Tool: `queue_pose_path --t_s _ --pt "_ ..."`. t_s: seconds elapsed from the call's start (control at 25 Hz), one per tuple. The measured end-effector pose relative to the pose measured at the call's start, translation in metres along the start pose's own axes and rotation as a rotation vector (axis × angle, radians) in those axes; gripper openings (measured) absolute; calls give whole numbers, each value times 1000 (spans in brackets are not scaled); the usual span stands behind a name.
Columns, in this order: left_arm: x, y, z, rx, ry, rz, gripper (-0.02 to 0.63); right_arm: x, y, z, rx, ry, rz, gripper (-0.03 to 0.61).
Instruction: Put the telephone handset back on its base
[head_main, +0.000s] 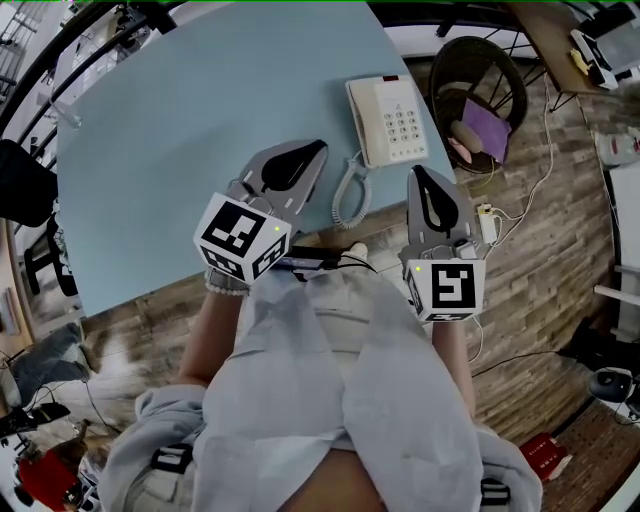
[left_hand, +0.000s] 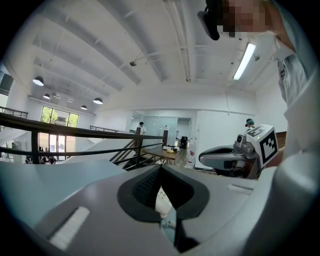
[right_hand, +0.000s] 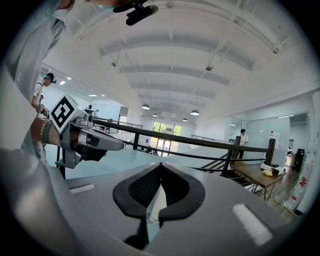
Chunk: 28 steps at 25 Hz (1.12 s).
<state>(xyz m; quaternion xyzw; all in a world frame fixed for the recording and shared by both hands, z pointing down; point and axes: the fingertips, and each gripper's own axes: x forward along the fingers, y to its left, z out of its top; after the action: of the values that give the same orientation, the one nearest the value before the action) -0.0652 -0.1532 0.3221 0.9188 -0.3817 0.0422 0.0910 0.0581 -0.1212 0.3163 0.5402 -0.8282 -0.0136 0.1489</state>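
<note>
Head view shows the handset (head_main: 362, 113) lying along its base (head_main: 405, 125) on the surface (head_main: 200, 120), so the job looks finished. My left gripper (head_main: 316, 150) and right gripper (head_main: 420, 176) hang short of the phone, fingers pressed together, empty.

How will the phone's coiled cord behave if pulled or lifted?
The coiled cord is likely floppy and springy: it lies in a slack loop on the table. Pulled hard, it would probably drag the telephone, which looks like light plastic and sits near the edge.
</note>
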Motion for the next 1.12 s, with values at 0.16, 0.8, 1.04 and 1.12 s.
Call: queue_pose_path --t_s 0.16,0.8,1.04,1.12 --pt "-1 0 0 3 0 1 5 1 2 1 -10 2 2 6" --pt "6 -3 3 -10 -16 -20 3 2 1 -2 -26 4 11 6" --pt "7 -5 6 -10 -29 -19 3 2 -1 -1 -26 9 10 6" --pt "7 -5 5 -8 -25 -20 4 2 0 0 -24 3 11 6"
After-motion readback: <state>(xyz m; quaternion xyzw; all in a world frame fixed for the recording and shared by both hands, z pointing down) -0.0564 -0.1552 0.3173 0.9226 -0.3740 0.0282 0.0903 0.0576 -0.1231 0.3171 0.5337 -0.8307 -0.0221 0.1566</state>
